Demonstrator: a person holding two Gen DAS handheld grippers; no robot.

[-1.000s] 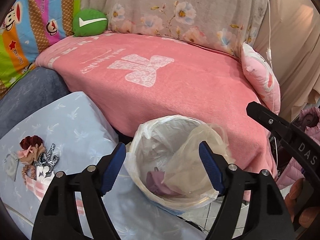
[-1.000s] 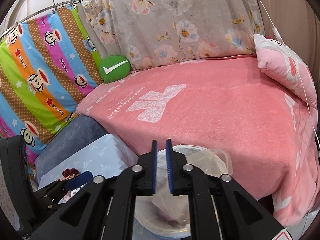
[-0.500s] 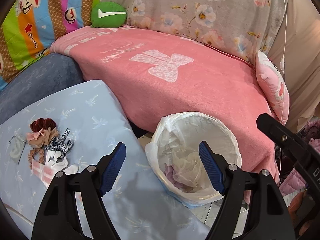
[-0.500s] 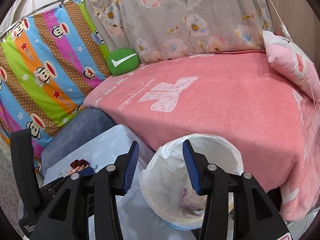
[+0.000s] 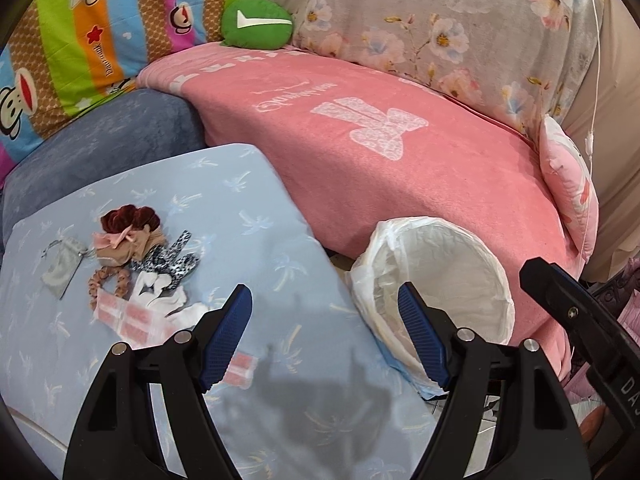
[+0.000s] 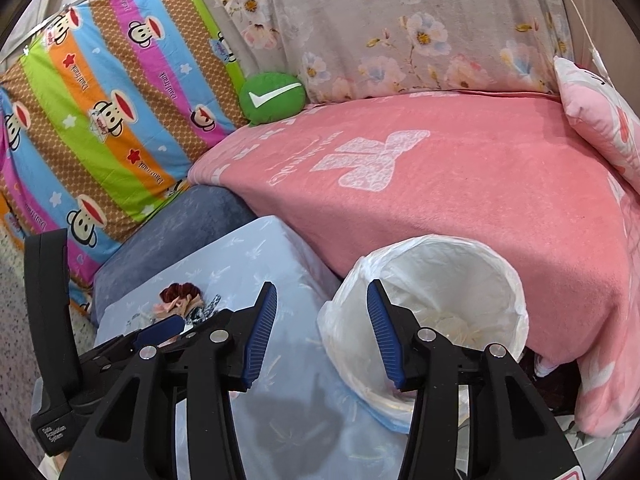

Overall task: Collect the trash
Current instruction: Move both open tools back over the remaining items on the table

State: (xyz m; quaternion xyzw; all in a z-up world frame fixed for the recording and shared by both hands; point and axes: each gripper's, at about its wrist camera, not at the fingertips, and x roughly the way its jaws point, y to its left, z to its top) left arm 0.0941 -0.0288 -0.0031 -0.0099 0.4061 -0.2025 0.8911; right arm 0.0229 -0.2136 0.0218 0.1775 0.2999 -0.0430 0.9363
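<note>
A bin lined with a white plastic bag point(image 5: 440, 276) stands between the pale blue table and the pink bed; it also shows in the right wrist view point(image 6: 436, 308), with clear plastic trash inside. My left gripper point(image 5: 326, 334) is open and empty above the table edge, left of the bin. My right gripper point(image 6: 322, 334) is open and empty, just left of the bin's rim. A pile of small items point(image 5: 140, 264) lies on the table: hair scrunchies, a grey pouch, white scraps and pink-and-white wrappers point(image 5: 132, 320). The pile shows partly in the right wrist view point(image 6: 184, 300).
The pale blue patterned tablecloth point(image 5: 248, 208) covers the table. A pink blanket point(image 5: 400, 152) covers the bed behind. A green cushion point(image 5: 258, 22), a striped monkey-print sheet point(image 6: 100, 120) and a pink pillow point(image 6: 600, 120) are around the bed. The other gripper's body point(image 5: 580, 320) sits at right.
My right gripper has opened and let go of the clear plastic, which dropped into the bin. Both grippers have pulled back and left, from over the bin toward the table.
</note>
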